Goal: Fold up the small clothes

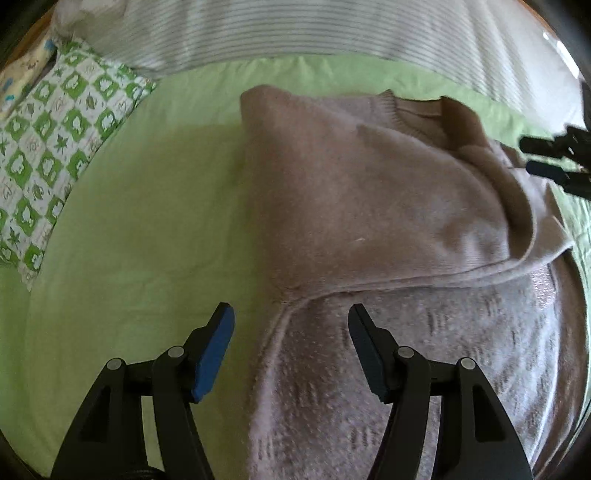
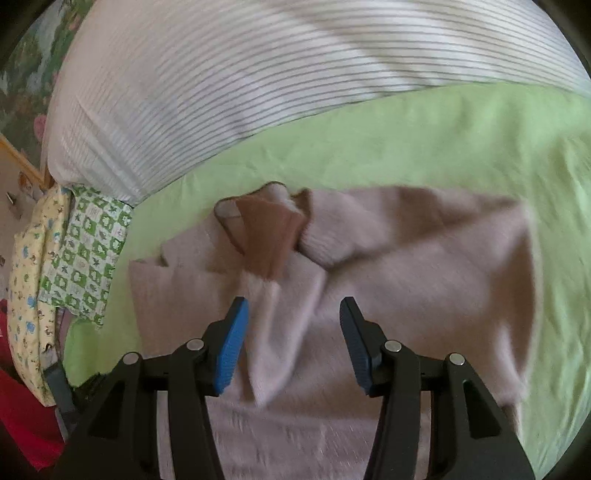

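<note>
- Two grippers hover over a pinkish-beige sweater [image 1: 354, 206] lying partly folded mid-bed on the green sheet [image 1: 147, 229].
- Left gripper [image 1: 291, 350]: fingers wide, gripping nothing.
- Right gripper [image 2: 293, 343]: fingers wide, gripping nothing.
- Striped duvet [image 2: 221, 81] lines the sheet's far edge.

We record open green sheet [image 1: 140, 221] left of the sweater [image 1: 351, 206], free for passage. Far side: striped duvet [image 1: 295, 33] bounds it. Far left: patterned pillow [image 1: 55, 147] blocks the corner. Right: the right gripper [image 1: 532, 157] hangs above the sweater's edge.
</note>
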Action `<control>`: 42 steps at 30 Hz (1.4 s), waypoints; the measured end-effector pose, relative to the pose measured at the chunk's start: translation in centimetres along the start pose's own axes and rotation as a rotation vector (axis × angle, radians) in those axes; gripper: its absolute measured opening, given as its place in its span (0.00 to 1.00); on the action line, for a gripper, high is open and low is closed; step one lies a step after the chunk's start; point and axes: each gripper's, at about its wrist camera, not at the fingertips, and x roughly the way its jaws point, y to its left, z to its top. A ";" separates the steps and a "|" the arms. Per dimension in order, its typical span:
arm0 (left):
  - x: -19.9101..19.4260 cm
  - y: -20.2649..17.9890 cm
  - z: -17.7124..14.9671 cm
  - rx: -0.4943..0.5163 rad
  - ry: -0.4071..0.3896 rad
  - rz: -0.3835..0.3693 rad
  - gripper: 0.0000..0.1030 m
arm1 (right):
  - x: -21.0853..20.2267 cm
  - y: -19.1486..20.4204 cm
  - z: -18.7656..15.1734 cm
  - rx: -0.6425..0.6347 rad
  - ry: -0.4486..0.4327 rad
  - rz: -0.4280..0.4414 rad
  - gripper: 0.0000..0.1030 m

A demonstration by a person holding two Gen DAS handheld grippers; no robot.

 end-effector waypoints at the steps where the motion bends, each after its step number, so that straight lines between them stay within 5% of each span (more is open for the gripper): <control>1: 0.4 0.2 0.0 -0.005 0.006 0.004 0.63 | 1.0 0.2 0.6 -0.001 0.012 -0.011 0.51; 7: 3.5 -0.6 1.7 -0.048 0.029 0.064 0.63 | 5.0 1.0 2.3 0.008 0.056 -0.020 0.51; 8: 4.0 -0.4 2.1 -0.075 0.034 0.077 0.63 | 5.3 1.2 2.3 0.002 0.057 -0.014 0.39; 9: 4.2 -0.1 2.4 -0.105 0.033 0.081 0.61 | 5.3 1.5 2.3 -0.009 0.052 0.002 0.17; 10: 4.3 0.4 2.6 -0.144 0.029 0.089 0.60 | 5.1 1.8 2.5 -0.016 0.044 0.013 0.11; 15: 4.3 2.1 2.7 -0.267 0.015 0.071 0.57 | -1.5 2.2 2.2 -0.004 -0.148 0.107 0.10; 20: 4.5 3.0 2.1 -0.304 0.022 0.050 0.57 | -8.1 -4.3 -0.8 0.150 -0.320 0.108 0.10; 26: 5.1 3.1 1.8 -0.295 0.026 0.048 0.57 | -5.8 -12.7 -6.9 0.329 -0.211 0.015 0.10; 36: 4.5 2.4 2.2 -0.290 0.038 0.020 0.57 | -9.0 -10.2 -4.9 0.215 -0.339 0.015 0.09; 42: 5.1 2.6 2.1 -0.311 0.044 0.011 0.57 | -6.4 -11.8 -6.2 0.206 -0.223 -0.082 0.09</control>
